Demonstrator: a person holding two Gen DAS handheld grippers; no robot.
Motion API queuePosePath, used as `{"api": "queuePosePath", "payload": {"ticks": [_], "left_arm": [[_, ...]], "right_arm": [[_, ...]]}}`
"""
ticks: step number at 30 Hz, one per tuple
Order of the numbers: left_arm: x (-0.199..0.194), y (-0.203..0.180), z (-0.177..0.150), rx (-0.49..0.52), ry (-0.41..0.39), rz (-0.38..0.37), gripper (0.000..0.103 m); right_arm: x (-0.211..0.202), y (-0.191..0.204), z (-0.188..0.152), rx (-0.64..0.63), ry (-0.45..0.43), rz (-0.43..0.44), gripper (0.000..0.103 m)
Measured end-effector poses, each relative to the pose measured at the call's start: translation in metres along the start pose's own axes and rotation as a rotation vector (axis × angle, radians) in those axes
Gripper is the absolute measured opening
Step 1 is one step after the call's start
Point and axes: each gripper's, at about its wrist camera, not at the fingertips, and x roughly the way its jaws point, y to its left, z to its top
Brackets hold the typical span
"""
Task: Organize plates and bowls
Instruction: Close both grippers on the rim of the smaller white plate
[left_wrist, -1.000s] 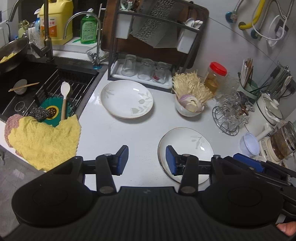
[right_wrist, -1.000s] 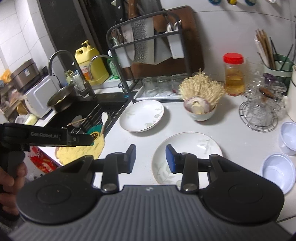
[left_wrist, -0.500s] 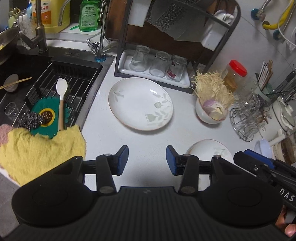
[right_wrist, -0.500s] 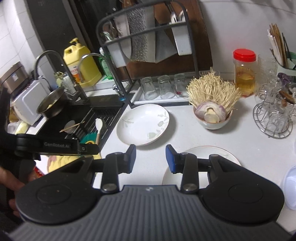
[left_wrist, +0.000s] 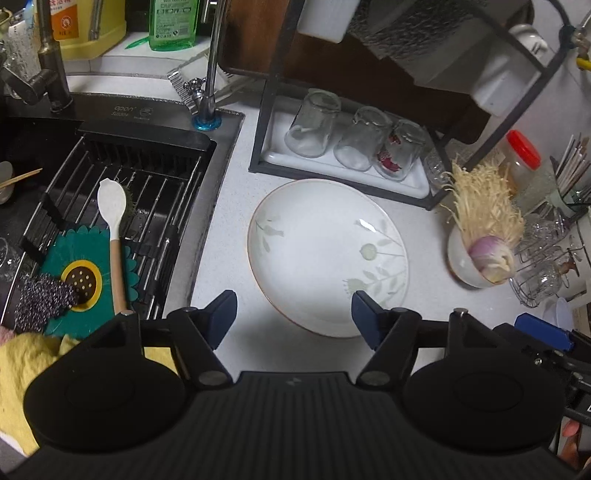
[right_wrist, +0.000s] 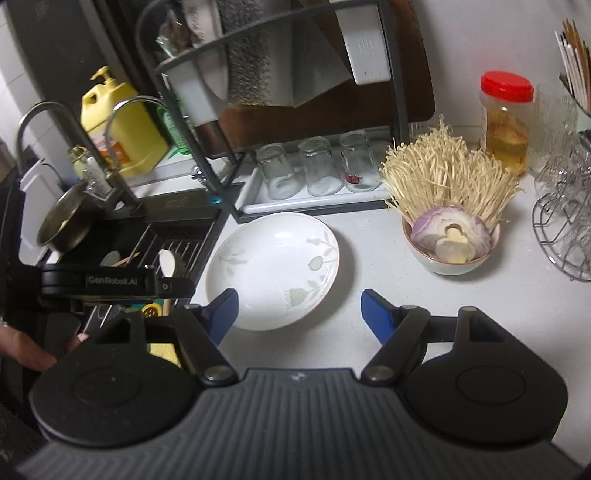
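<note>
Setting: home kitchen. Evidence: speckled white countertop (left_wrist: 229, 206) beside a black sink (left_wrist: 155, 162) holding a ribbed black drain rack (left_wrist: 147, 206) and curved chrome tap (right_wrist: 122, 118). Yellow detergent jug with pump (right_wrist: 122, 122) and green dish-soap bottle (left_wrist: 173, 22) behind sink. Dark metal-framed dish rack (right_wrist: 295, 110) over three upturned clear glasses (left_wrist: 354, 140). White bowl of enoki mushrooms and cut onion (right_wrist: 450, 236).

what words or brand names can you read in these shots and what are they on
"GenRobot.AI" on the side of the left gripper, seen from the right wrist.
Engraved mark on the sink rim: too blurred to read surely.
Green bottle label: too small.
Yellow jug label: blurred.
Red-lidded jar: no text readable.
</note>
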Motion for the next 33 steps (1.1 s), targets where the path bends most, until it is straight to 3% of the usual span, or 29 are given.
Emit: {"api": "queuePosePath", "payload": {"ticks": [11, 17, 21, 26, 29, 31, 33], "left_arm": [[0.051, 0.026, 0.024, 0.035, 0.027, -0.041, 0.073], [0.075, 0.036, 0.035, 0.053, 0.050, -0.066, 0.072], [0.083, 0.031, 0.040, 0.148, 0.039, -0.062, 0.072], [0.099, 0.037, 0.048, 0.131, 0.067, -0.091, 0.072], [0.108, 0.037, 0.052, 0.143, 0.073, -0.089, 0.065], [0.113, 0.037, 0.057, 0.142, 0.073, -0.078, 0.054], [0.119, 0.038, 0.062, 0.141, 0.077, -0.078, 0.049]], "right_arm": [[0.066, -0.004, 0.006, 0.104, 0.067, -0.053, 0.073], [0.101, -0.009, 0.015, 0.133, 0.120, -0.103, 0.058], [0.115, -0.012, 0.022, 0.160, 0.144, -0.127, 0.058], [0.133, -0.014, 0.023, 0.179, 0.169, -0.149, 0.056], [0.142, -0.015, 0.025, 0.188, 0.177, -0.150, 0.053], [0.148, -0.014, 0.026, 0.181, 0.175, -0.156, 0.051], [0.154, -0.014, 0.027, 0.183, 0.186, -0.162, 0.043]]}}
